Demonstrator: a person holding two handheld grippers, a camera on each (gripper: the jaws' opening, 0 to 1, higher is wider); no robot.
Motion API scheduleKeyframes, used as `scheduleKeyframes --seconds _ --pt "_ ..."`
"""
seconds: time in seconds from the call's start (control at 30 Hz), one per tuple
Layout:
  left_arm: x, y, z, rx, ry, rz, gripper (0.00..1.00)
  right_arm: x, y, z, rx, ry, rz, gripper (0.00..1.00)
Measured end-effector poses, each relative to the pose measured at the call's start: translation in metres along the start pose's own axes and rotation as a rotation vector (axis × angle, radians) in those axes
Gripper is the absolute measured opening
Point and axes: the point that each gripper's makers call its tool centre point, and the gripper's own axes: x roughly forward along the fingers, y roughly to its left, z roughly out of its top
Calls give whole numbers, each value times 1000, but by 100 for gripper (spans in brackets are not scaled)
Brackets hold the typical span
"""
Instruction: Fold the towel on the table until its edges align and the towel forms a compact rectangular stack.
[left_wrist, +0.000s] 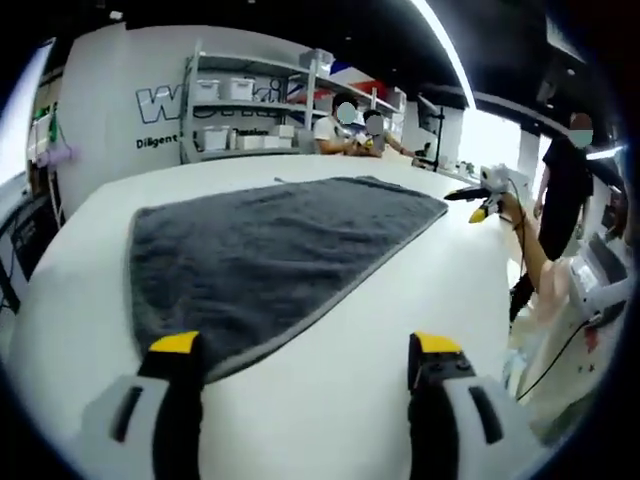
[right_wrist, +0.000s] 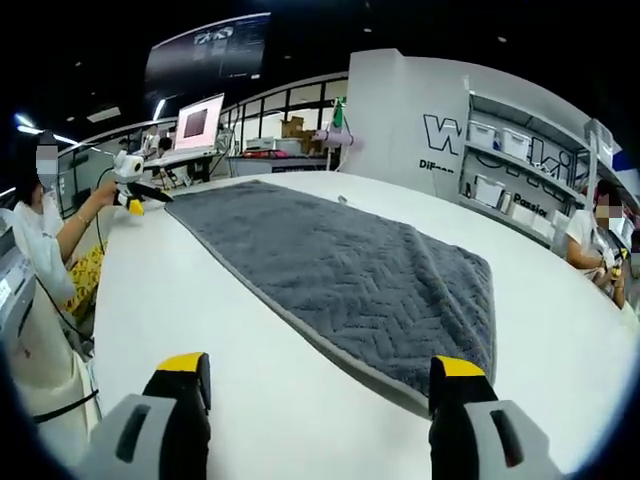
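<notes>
Left tongs (left_wrist: 305, 375) spread wide, nothing between the jaws, hovering just over the near edge of the towel (left_wrist: 270, 255); one yellow-tipped jaw sitting over the towel's near corner, the other over bare bench (left_wrist: 400, 300). Right tongs (right_wrist: 318, 385) likewise spread and empty, one jaw at the towel's (right_wrist: 350, 275) near corner, the other over bare white bench (right_wrist: 170, 290) beside the towel's long side.

Grey towel lying flat and fully open on the white bench, not yet folded, long axis running away from both tongs toward the far side of the bench. Each pair of tongs placed at its own near corner, about equally close, so a two-handed pickup of the near short edge looks like the natural start, carrying it away along the long axis to meet the far edge.

Beyond the towel's side edge, a person's hand holding another yellow-tipped gripper (right_wrist: 130, 185) just off the bench. Past the towel's far end, shelves with white boxes (left_wrist: 240, 115) against a wall.
</notes>
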Motion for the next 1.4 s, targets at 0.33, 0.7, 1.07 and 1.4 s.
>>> scheduleKeyframes --seconds 0.33,0.7,1.07,1.4 --pt "4 16 -4 1 24 35 74 -8 -16 -7 33 18 -37 92" --pt "3 28 -6 56 71 74 60 3 -46 -19 84 67 -37 77" --pt "3 40 -4 38 75 105 47 6 -59 -29 124 75 -85 53" --pt "-4 50 -1 29 49 135 35 5 -77 -28 121 37 -151 25"
